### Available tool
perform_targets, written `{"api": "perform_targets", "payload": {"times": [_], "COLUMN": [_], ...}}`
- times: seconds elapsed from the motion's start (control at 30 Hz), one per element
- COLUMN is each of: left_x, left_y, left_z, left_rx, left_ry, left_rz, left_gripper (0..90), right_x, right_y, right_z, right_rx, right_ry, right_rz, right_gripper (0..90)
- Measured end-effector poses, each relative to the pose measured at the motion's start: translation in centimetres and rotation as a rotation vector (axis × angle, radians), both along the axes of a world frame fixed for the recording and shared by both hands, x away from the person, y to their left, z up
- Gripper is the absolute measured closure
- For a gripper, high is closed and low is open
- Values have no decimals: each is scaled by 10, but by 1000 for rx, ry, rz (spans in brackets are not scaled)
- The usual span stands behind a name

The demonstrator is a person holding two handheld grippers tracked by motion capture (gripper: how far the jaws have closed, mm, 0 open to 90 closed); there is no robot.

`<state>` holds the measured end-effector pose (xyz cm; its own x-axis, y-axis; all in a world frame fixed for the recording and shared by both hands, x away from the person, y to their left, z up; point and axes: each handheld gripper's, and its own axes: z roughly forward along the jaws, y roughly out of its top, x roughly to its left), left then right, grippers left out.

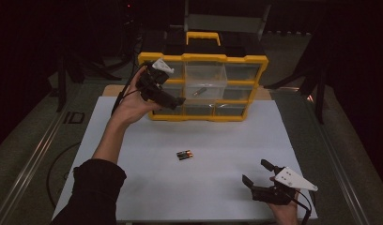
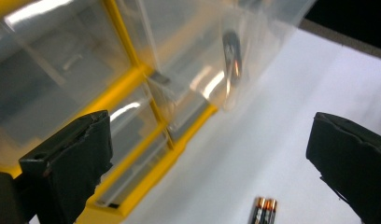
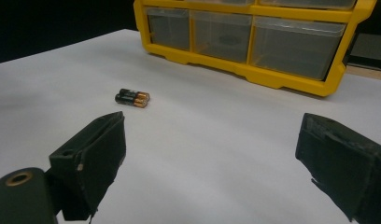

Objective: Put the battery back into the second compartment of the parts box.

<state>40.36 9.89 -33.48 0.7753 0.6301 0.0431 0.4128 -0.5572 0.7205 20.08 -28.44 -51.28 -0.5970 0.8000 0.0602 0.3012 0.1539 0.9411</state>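
A: Location of the batteries (image 1: pixel 184 154)?
B: On the table (image 1: pixel 133 187), in front of the yellow organizer (image 1: pixel 203 86). Left gripper (image 1: pixel 173 101) and right gripper (image 1: pixel 257 176): jaws apart, empty.
A: Handling?
B: Probably light, rigid, smooth; may roll. Grip across mid-body.

My two black-and-copper cylindrical batteries (image 3: pixel 132 98) look glossy, with metallic copper-toned ends, lying on the matt white sheet-covered table (image 1: pixel 218 187), smooth like paper. At twelve o'clock the yellow plastic organiser with clear drawers (image 1: pixel 202 86) has a satin frame and shiny see-through fronts that catch glare. My left tongs' (image 2: pixel 212 158) black jaw pads look matt, rough, frayed at the edges.
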Motion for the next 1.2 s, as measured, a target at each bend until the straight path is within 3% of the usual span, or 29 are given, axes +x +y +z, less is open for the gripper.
{"api": "perform_targets", "payload": {"times": [0.43, 0.93, 1.2], "left_x": [-12, -19, -22], "left_y": [-6, -14, -15], "left_z": [-53, -105, -123], "left_rx": [64, 92, 104], "left_ry": [68, 141, 167], "left_rz": [-40, -70, -84], "left_gripper": [18, 30, 40], "right_x": [0, 0, 0], "right_y": [1, 0, 1], "right_z": [0, 0, 0], "right_rx": [-2, 0, -2], "right_ry": [2, -1, 1], "right_rz": [3, 6, 8], "right_gripper": [82, 82, 82]}}
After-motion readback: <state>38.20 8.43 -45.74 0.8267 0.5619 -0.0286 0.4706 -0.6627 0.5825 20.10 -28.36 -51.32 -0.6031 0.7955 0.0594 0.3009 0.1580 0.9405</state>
